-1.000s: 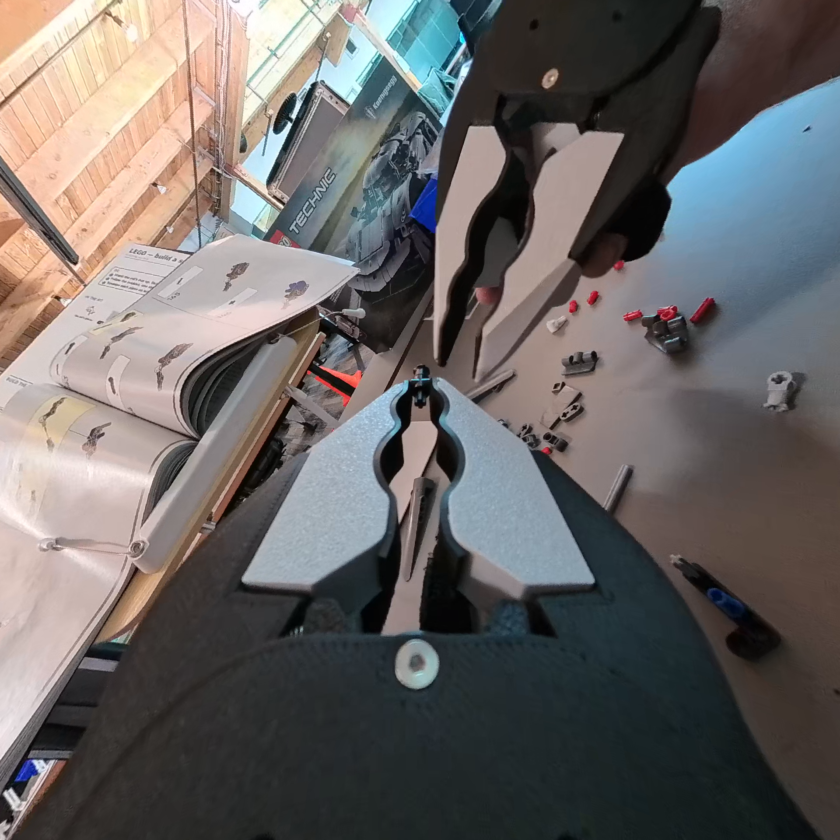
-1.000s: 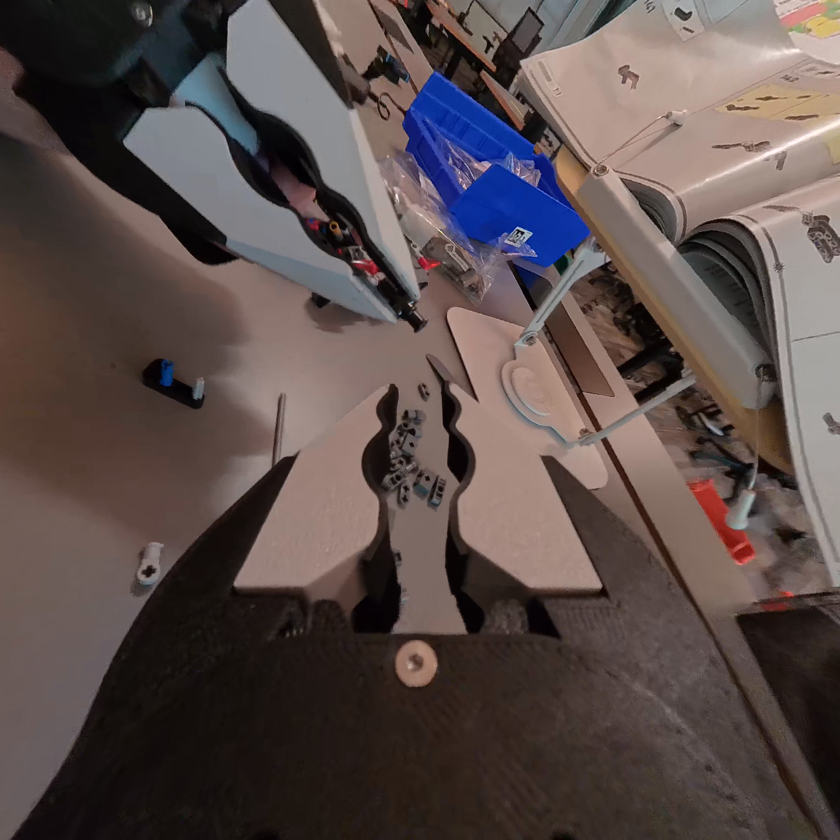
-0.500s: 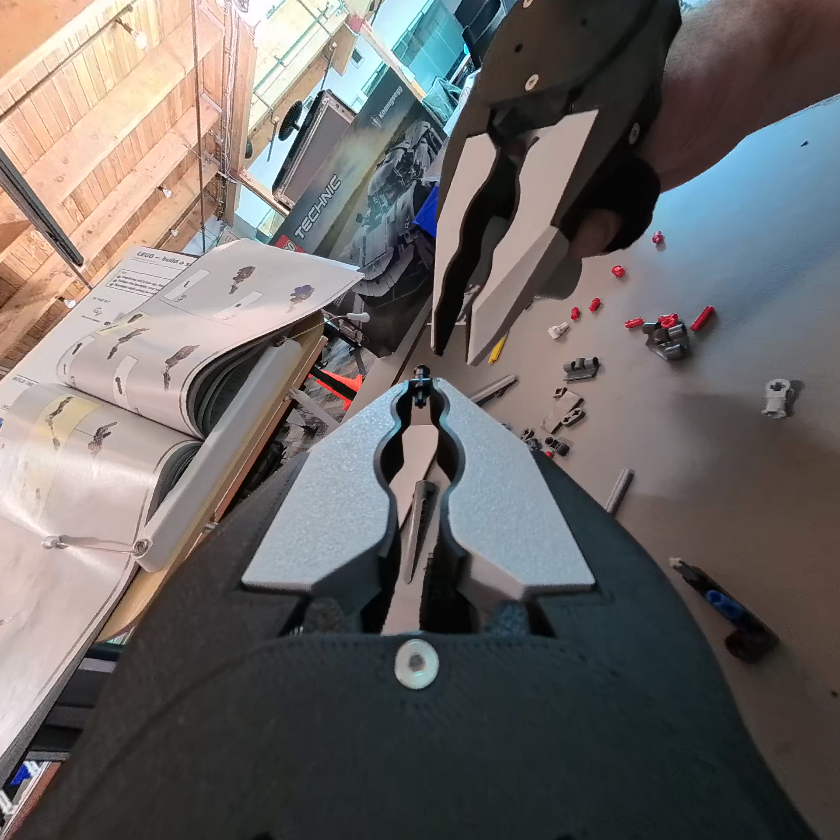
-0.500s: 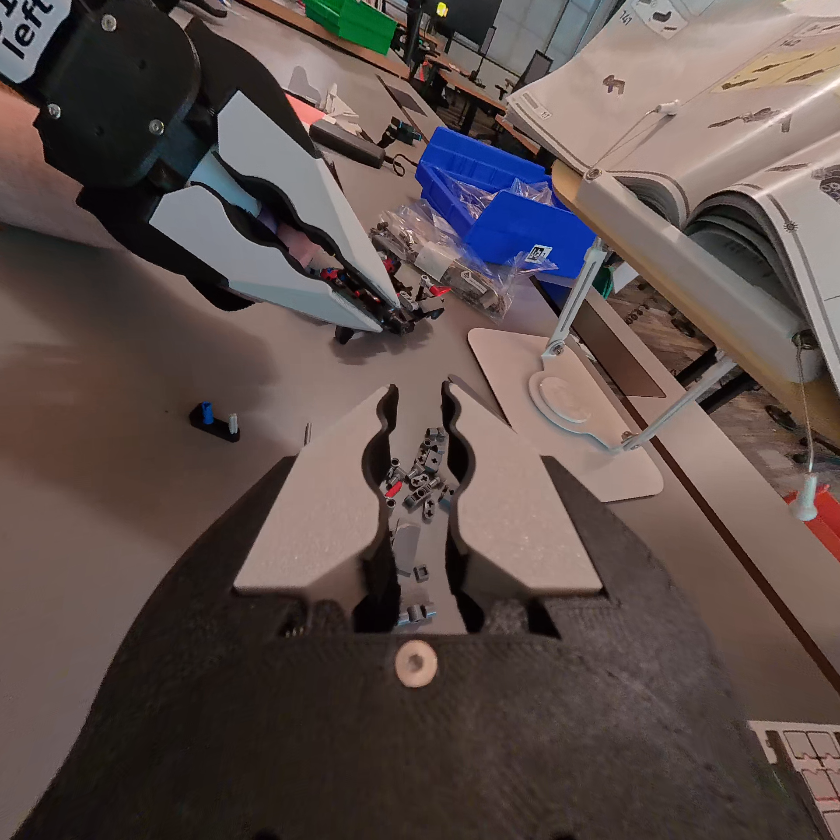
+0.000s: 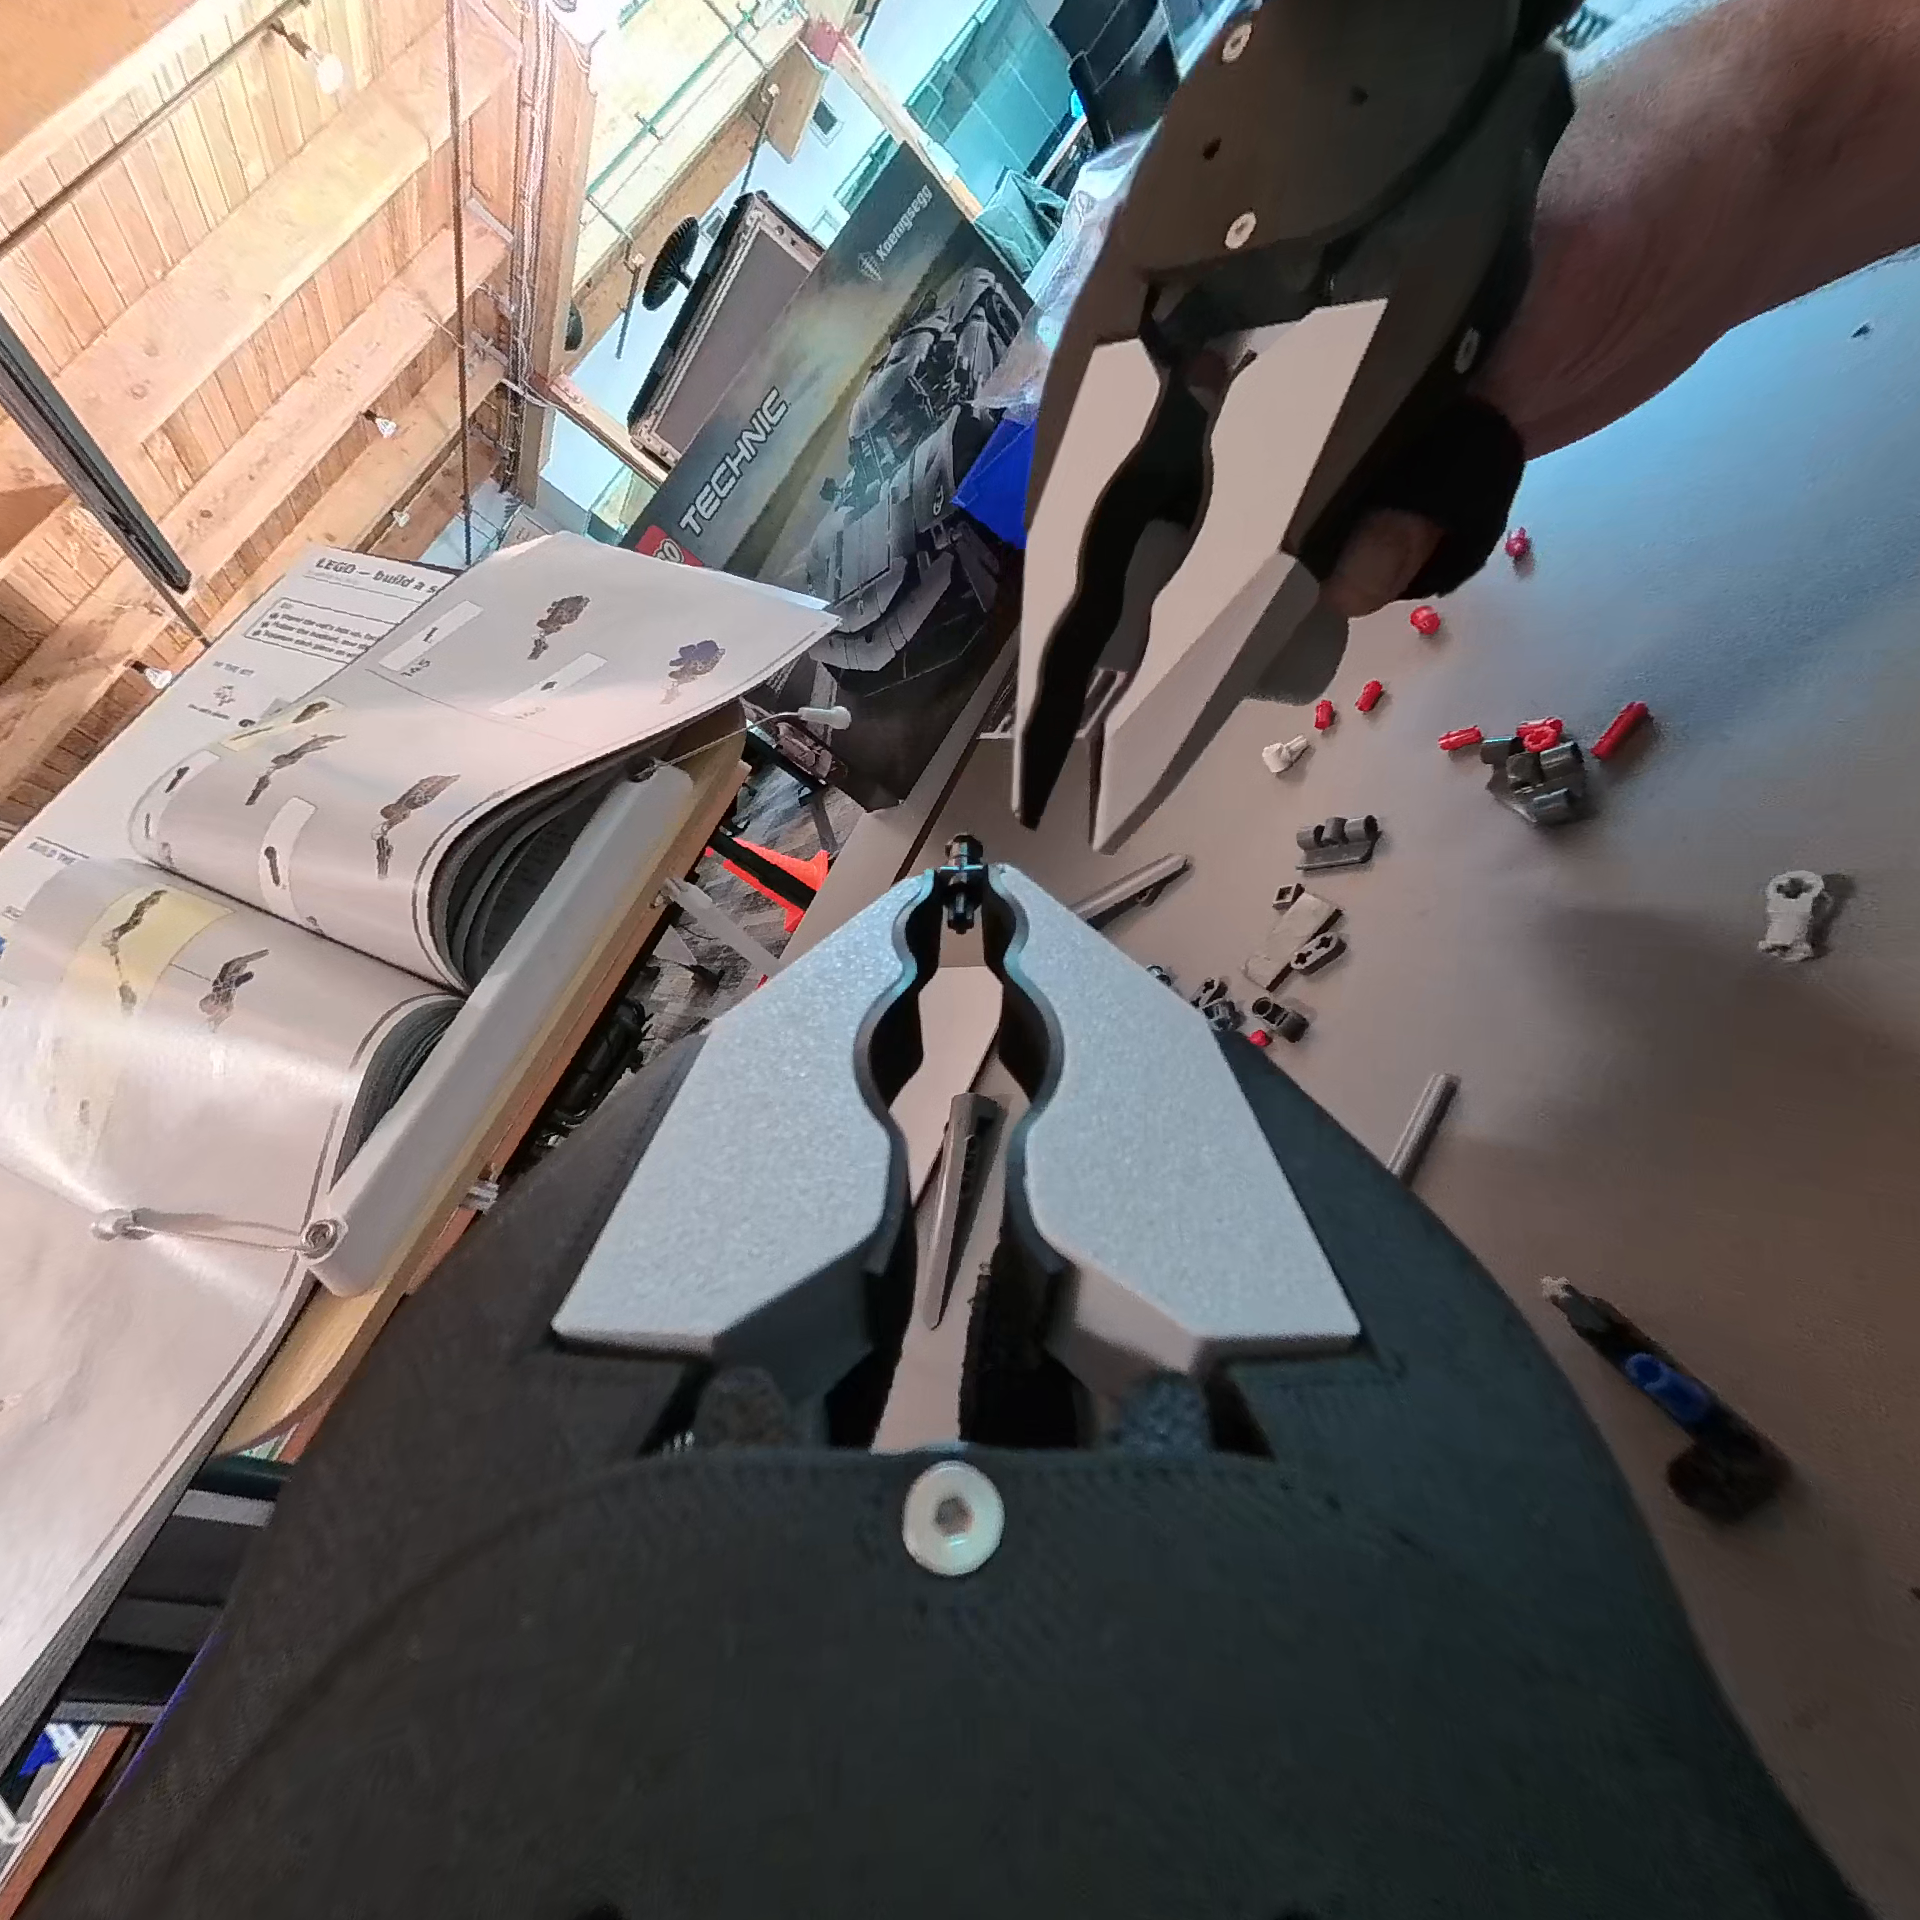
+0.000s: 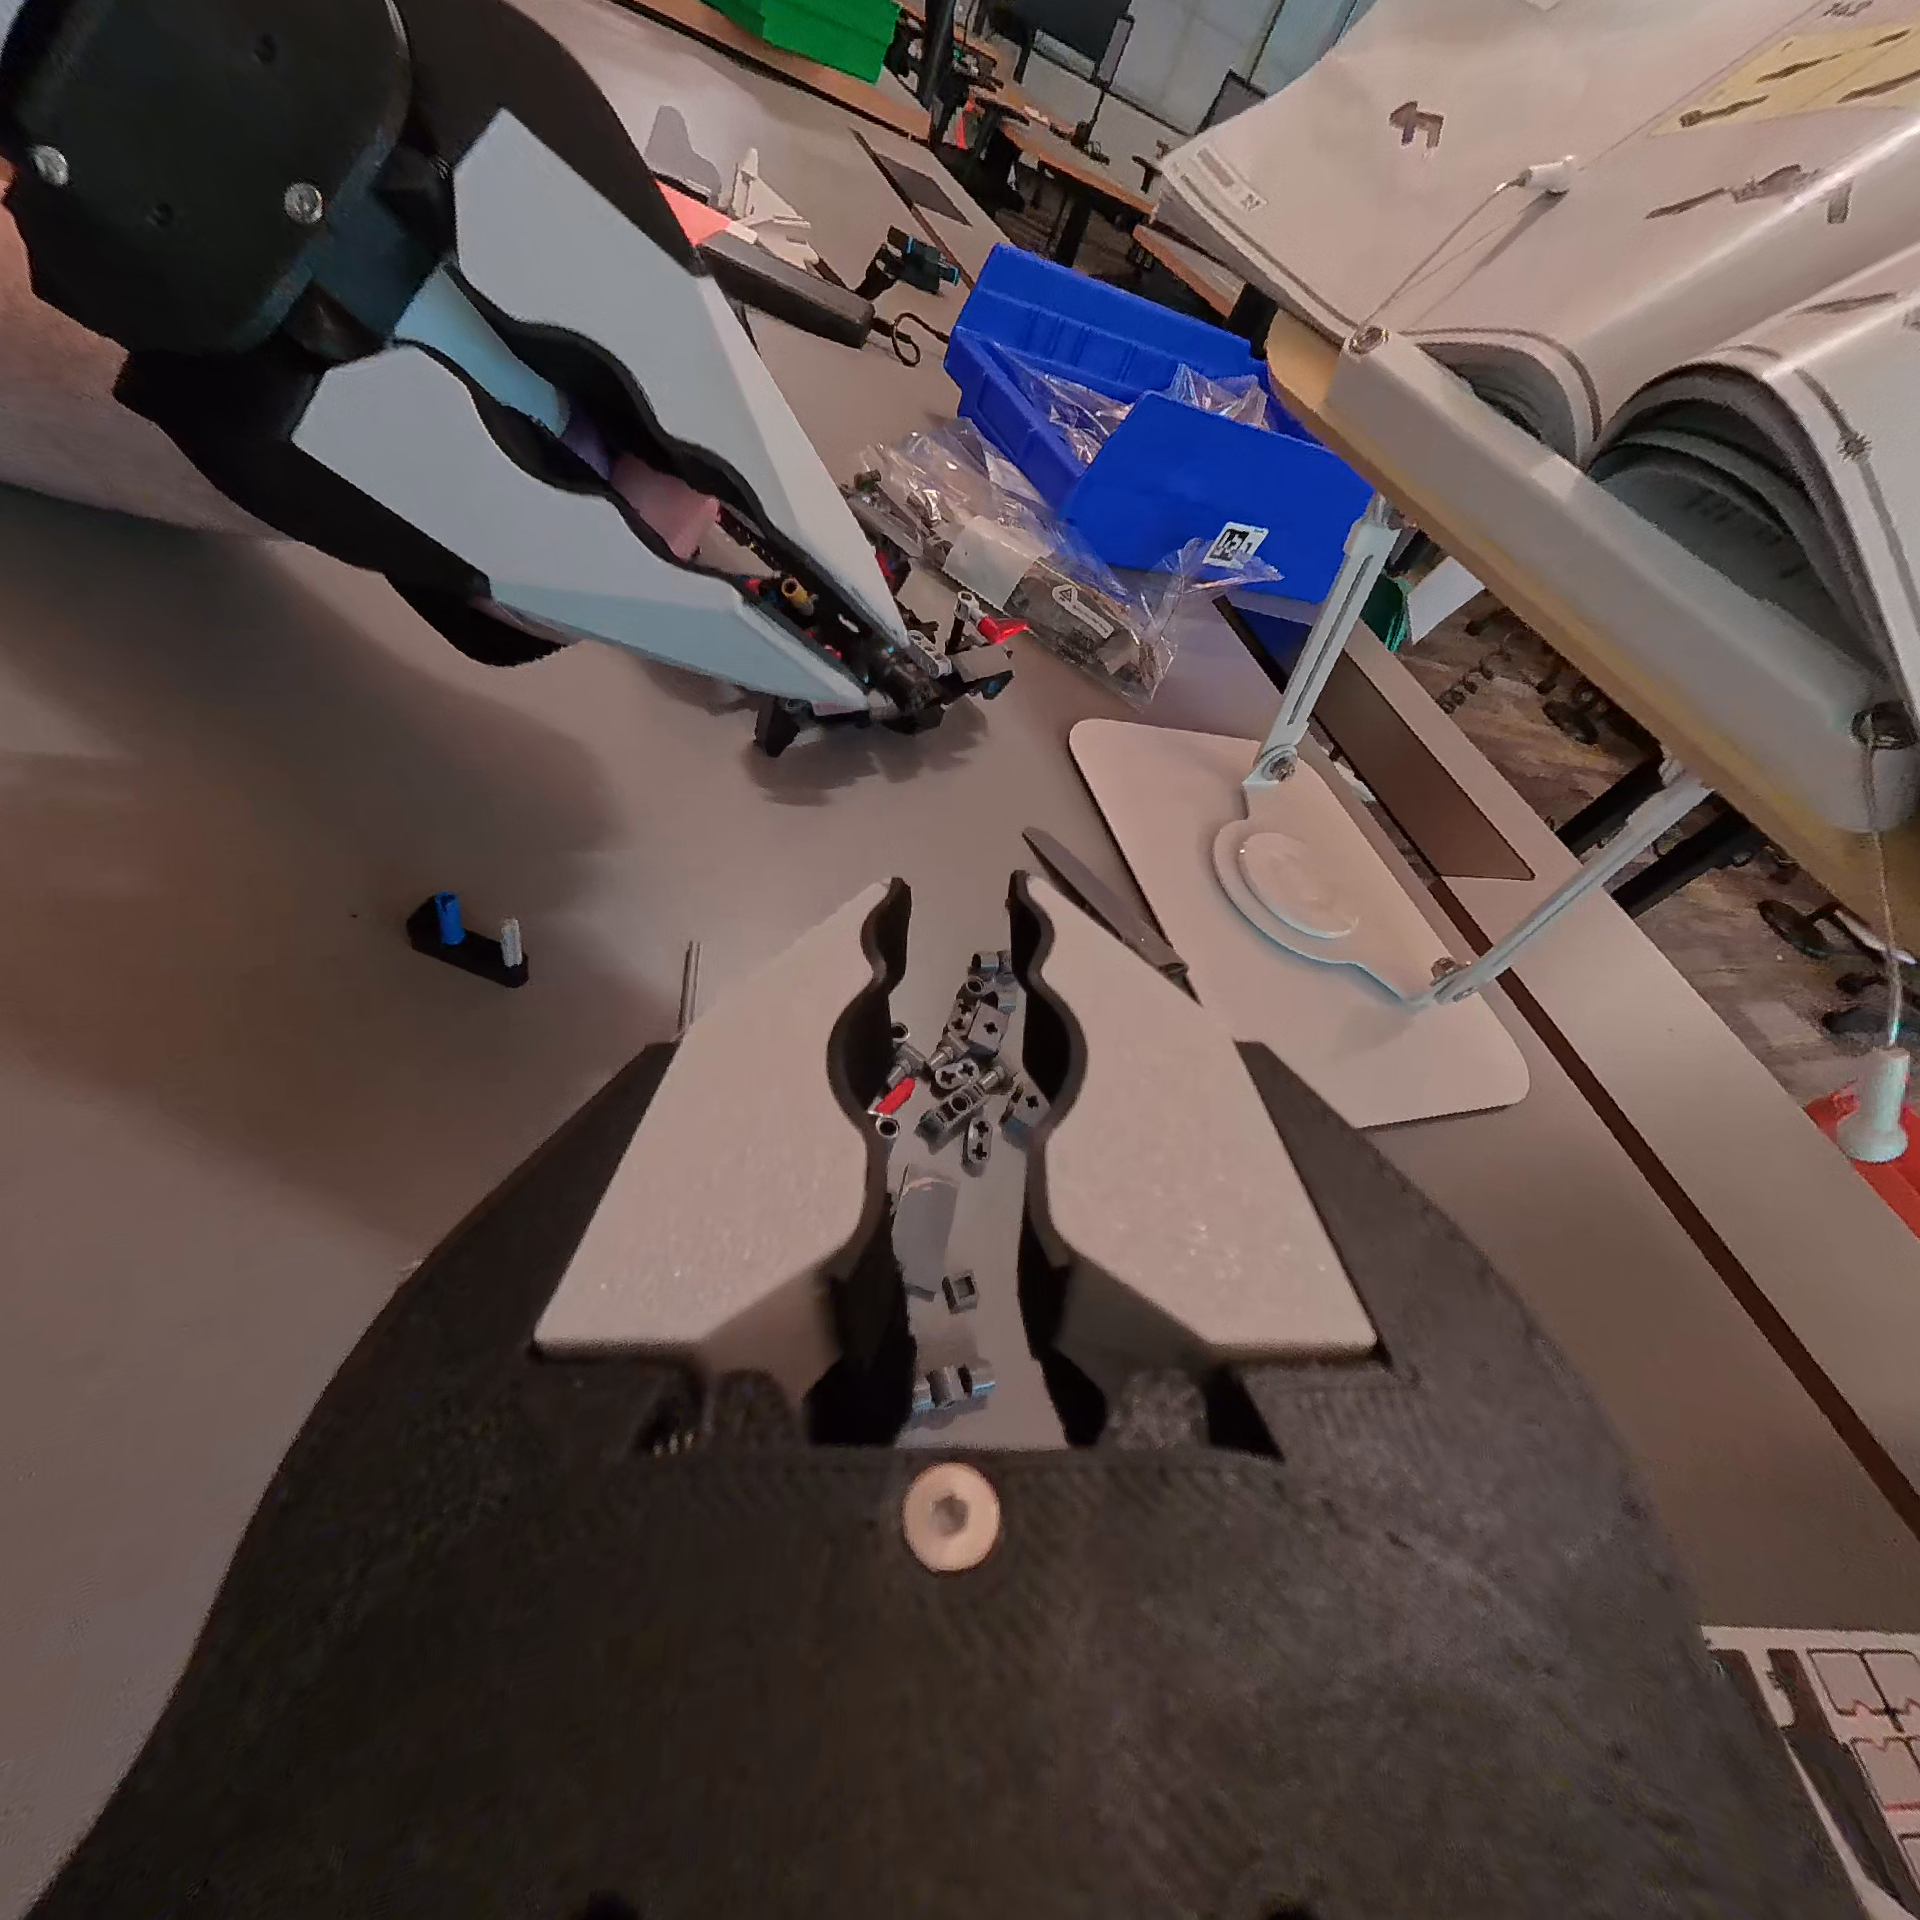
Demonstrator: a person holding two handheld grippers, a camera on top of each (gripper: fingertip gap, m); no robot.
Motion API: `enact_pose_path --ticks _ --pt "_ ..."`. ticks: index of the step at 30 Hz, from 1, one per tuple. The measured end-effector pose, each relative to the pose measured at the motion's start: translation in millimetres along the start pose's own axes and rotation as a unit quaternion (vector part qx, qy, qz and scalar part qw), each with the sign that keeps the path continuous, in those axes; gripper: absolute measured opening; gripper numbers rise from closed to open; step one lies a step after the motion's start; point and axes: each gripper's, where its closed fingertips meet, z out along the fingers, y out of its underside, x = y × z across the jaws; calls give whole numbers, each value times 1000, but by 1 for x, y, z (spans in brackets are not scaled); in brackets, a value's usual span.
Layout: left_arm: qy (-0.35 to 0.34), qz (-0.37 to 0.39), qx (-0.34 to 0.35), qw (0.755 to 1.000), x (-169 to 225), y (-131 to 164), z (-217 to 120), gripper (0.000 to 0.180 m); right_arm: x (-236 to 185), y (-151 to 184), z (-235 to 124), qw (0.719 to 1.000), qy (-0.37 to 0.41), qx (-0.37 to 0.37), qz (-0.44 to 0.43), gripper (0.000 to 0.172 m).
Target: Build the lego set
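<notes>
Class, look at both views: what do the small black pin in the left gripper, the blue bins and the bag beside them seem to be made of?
Black pin, pinched at the left gripper tips: probably hard moulded plastic, slightly glossy, with crisp ridges.
Blue bins: likely rigid plastic, with uniform colour, smooth walls and a soft sheen.
Bag: apparently thin clear plastic film, crinkled and see-through, with bright glints.

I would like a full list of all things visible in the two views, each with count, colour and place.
black pin: one, black, pinched at the left gripper's tips
loose small parts: many, grey with some red, on the table below the right gripper
manual: one, white pages, open on a stand
blue bins: several, blue, far side
bag of parts: one, clear, beside the bins
table: one, grey
left gripper: closed on the pin
right gripper: open, nothing between its fingers
</notes>
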Motion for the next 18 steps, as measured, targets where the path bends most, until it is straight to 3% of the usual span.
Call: enact_pose_path --ticks 18 --pt "-1 -3 1 1000 -1 -1 1 5 -7 24 12 994 18 -70 -84 15"
